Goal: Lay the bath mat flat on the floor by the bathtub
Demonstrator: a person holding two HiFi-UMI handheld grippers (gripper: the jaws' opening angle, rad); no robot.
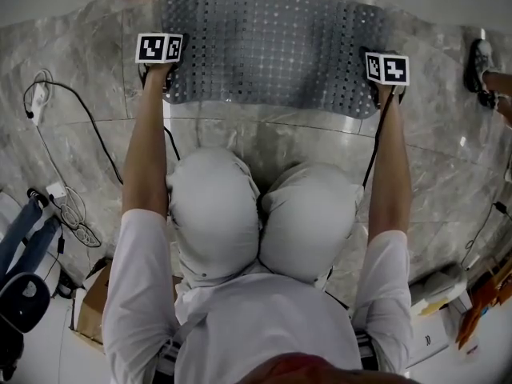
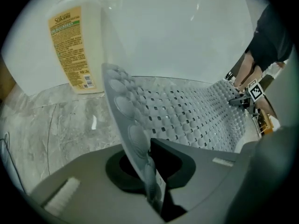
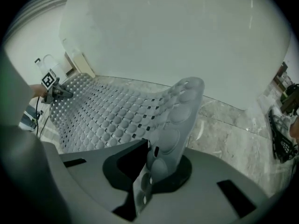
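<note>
Holding the bath mat (image 1: 272, 46) by its two short ends: the lowering step of the task, seen from above and along each claw.

Step in hand. The mat is spread lengthwise on the marble floor (image 1: 264, 138), its far long edge close along the foot of the white bathtub (image 2: 187, 31). It is placed but not yet flat, since each end curls up off the floor into a claw.

Claws. The left gripper (image 2: 152, 171) is clamped on the mat's left end, and the perforated sheet rises edge-on between its closed jaws. The right gripper (image 3: 149, 171) is likewise clamped on the right end, where the row of round cups stands upright in its jaws. Neither claw holds anything else.

Position. From each claw the mat runs away towards the other, dipping down in between. Its middle appears to rest on the floor, though the wide-angle views do not settle whether it touches all along. A labelled bottle (image 2: 74, 45) stands against the tub wall just beyond the left end, apart from the mat.

Next move, as judged. Both ends should be lowered together until the curled parts meet the floor. The jaws should then part, and the claws should draw back outward and low, so that neither end is dragged or flipped back up.
</note>
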